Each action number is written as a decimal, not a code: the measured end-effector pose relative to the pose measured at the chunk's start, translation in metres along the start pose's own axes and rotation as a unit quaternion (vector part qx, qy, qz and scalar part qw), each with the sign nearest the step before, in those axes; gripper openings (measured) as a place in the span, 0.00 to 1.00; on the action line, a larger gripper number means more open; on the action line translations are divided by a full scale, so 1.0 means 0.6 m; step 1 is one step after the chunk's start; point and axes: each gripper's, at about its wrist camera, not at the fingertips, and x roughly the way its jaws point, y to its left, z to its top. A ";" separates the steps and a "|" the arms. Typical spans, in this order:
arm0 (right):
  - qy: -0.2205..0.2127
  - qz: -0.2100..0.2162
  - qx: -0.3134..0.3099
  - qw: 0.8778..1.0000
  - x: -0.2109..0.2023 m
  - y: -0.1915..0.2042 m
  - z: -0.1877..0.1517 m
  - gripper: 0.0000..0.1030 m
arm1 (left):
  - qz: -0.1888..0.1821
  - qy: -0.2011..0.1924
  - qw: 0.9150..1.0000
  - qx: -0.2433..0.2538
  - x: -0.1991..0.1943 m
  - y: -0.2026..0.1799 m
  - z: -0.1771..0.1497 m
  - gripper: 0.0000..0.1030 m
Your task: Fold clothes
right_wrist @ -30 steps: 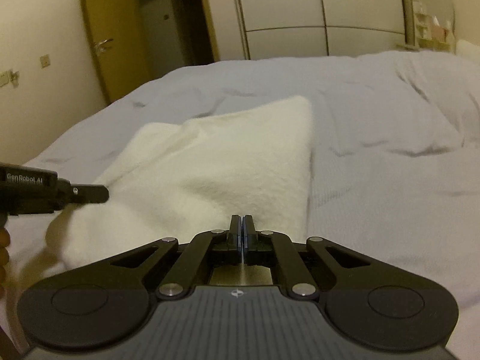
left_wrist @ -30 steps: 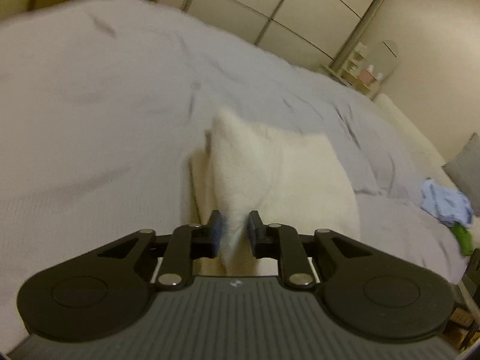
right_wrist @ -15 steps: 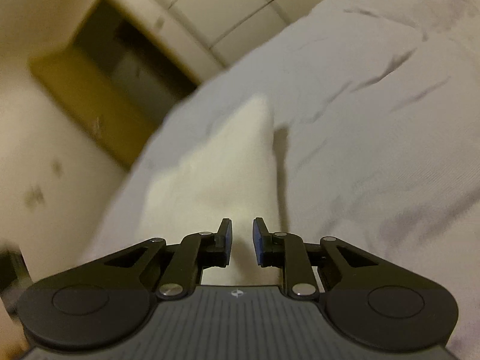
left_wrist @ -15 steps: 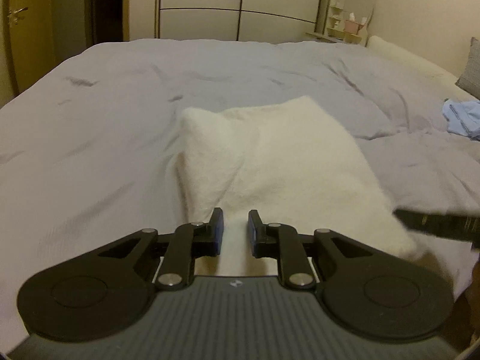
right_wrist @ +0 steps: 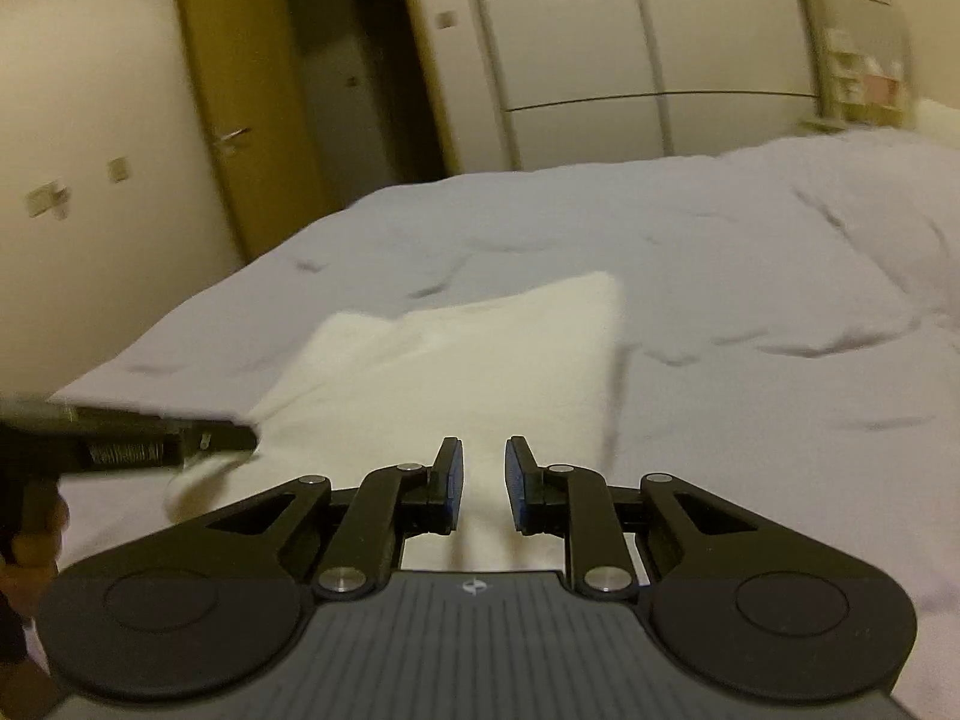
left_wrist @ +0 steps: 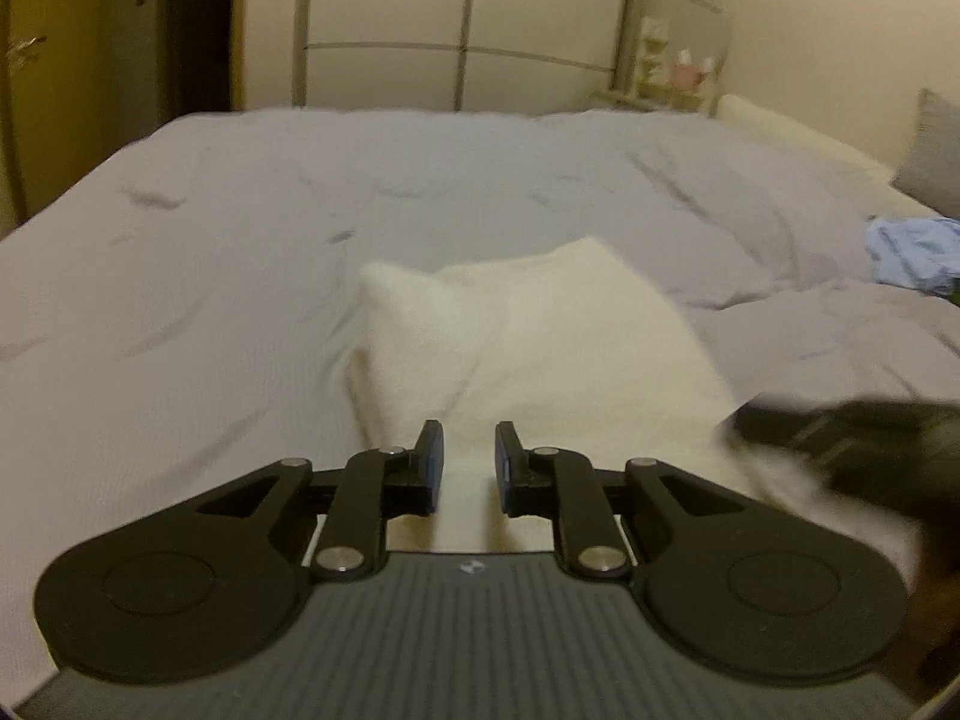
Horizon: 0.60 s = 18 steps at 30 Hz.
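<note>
A white folded towel (left_wrist: 540, 348) (right_wrist: 468, 372) lies on the lilac-grey bed cover (left_wrist: 210, 300). My left gripper (left_wrist: 468, 456) is at the towel's near left corner, its jaws a narrow gap apart with a fold of towel pinched between them. From the right wrist view its tip (right_wrist: 246, 438) meets that slightly lifted corner. My right gripper (right_wrist: 483, 468) is over the near right part of the towel. Its jaws stand a little apart, and the towel shows in the gap with the pads not seen pressing on it. In the left wrist view it is a dark blur (left_wrist: 735, 420).
Crumpled blue clothes (left_wrist: 912, 252) lie at the bed's far right, beside a grey pillow (left_wrist: 936, 150). A wardrobe (left_wrist: 468, 30) and a wooden door (right_wrist: 240, 138) stand beyond the bed. A hand (right_wrist: 33, 534) holds the left gripper's handle.
The right gripper's jaws were shut together a second ago and now stand apart. It swung and rolled, then levelled. The left gripper rolled level and shifted, with the towel now lying flatter.
</note>
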 end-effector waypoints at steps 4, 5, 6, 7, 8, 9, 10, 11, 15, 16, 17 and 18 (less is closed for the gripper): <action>0.020 -0.021 -0.055 0.998 0.041 0.038 -0.039 0.21 | 0.019 0.035 0.999 0.032 0.030 -0.008 -0.045 0.14; 0.019 -0.028 -0.071 0.997 0.049 0.048 -0.046 0.21 | 0.026 0.035 0.998 0.040 0.039 -0.006 -0.060 0.15; 0.018 -0.035 -0.090 0.995 0.057 0.058 -0.053 0.21 | 0.026 0.029 0.998 0.042 0.045 -0.001 -0.072 0.15; 0.017 -0.043 -0.110 0.993 0.064 0.069 -0.061 0.21 | 0.022 0.026 0.999 0.031 0.046 0.007 -0.076 0.14; 0.016 -0.051 -0.127 0.991 0.067 0.077 -0.067 0.21 | 0.018 0.028 0.999 0.017 0.045 0.013 -0.074 0.14; 0.014 -0.059 -0.143 0.988 0.068 0.084 -0.073 0.20 | 0.017 0.032 0.999 0.010 0.042 0.016 -0.068 0.13; 0.017 -0.060 -0.144 0.988 0.067 0.084 -0.071 0.20 | 0.019 0.035 0.999 0.010 0.038 0.014 -0.062 0.12; 0.023 -0.051 -0.129 0.990 0.064 0.076 -0.062 0.20 | 0.016 0.036 0.999 0.009 0.031 0.012 -0.051 0.11; 0.048 0.007 -0.030 0.998 0.033 0.021 -0.007 0.20 | 0.013 0.016 1.000 0.018 0.016 0.007 0.005 0.11; 0.042 0.019 -0.006 0.999 0.024 0.007 0.008 0.21 | 0.015 0.009 1.000 0.023 0.018 0.006 0.022 0.12; 0.030 0.018 0.011 0.999 0.019 -0.005 0.021 0.21 | 0.016 0.005 0.999 0.027 0.027 0.007 0.038 0.12; 0.016 0.012 0.025 0.999 0.015 -0.017 0.034 0.22 | 0.017 0.000 0.999 0.032 0.036 0.009 0.054 0.12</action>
